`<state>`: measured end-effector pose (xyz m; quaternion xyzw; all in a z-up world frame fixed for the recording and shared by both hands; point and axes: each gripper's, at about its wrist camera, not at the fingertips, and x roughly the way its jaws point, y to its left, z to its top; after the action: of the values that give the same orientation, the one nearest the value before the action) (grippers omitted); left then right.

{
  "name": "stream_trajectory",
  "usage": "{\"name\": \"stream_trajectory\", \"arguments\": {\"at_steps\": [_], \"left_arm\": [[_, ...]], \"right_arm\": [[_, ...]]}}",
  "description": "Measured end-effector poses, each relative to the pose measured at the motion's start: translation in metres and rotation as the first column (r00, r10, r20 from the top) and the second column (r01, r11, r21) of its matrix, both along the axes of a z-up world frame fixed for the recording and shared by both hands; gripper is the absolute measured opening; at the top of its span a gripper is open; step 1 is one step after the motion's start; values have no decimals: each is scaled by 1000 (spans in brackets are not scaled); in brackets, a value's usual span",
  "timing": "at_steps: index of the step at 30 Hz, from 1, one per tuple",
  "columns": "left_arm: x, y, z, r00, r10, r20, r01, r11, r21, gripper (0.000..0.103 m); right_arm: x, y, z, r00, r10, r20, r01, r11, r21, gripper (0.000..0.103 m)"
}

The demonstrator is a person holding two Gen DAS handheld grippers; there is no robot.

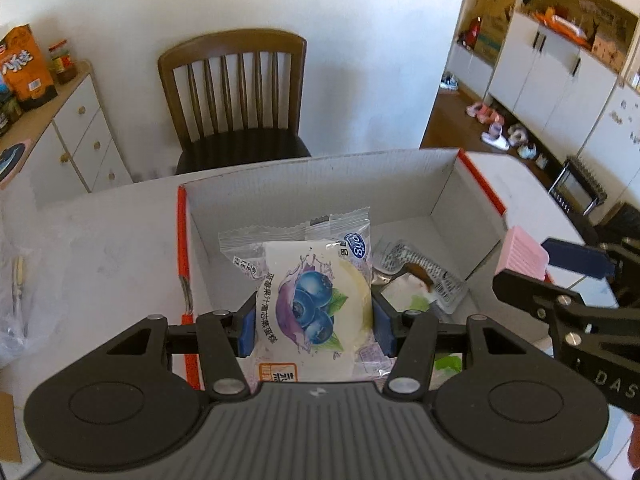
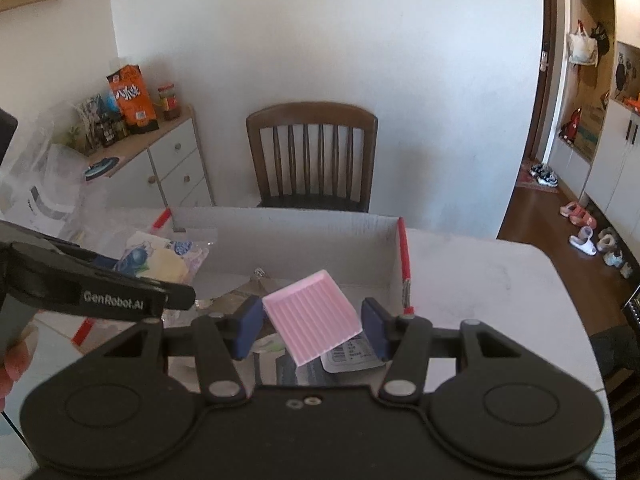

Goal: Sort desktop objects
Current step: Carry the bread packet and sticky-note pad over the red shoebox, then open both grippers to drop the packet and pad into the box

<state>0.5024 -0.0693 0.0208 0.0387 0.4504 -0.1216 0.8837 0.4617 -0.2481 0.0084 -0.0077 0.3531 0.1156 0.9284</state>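
Note:
My left gripper [image 1: 314, 332] is shut on a blueberry cake packet [image 1: 316, 300], its blue pads pressing both sides. It holds the packet over the near left part of an open white cardboard box [image 1: 320, 184] with red edges. My right gripper [image 2: 311, 326] is shut on a pink ribbed square tray [image 2: 312, 316], which sits tilted between the pads above the box [image 2: 300, 236]. The left wrist view shows that pink tray [image 1: 524, 254] at the box's right rim. The right wrist view shows the cake packet [image 2: 168, 264] at the left. Several flat wrapped packets [image 1: 420, 272] lie inside the box.
The box stands on a white table [image 1: 100, 248] with a crumpled clear plastic bag [image 1: 16, 300] at its left edge. A wooden chair [image 1: 236, 100] stands behind the table. A low cabinet [image 1: 76, 128] with snack bags is at the far left. A person's hand [image 2: 14, 360] grips the left tool.

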Motion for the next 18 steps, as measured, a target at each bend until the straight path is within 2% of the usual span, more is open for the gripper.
{"name": "stream_trajectory", "arguments": {"at_steps": [7, 18], "left_arm": [[16, -12, -19, 999, -34, -39, 35, 998, 44, 55], [30, -19, -44, 993, -58, -101, 67, 994, 83, 55]], "right_arm": [[24, 3, -24, 998, 9, -60, -10, 1000, -29, 54], [33, 14, -47, 990, 52, -128, -62, 995, -72, 53]]}}
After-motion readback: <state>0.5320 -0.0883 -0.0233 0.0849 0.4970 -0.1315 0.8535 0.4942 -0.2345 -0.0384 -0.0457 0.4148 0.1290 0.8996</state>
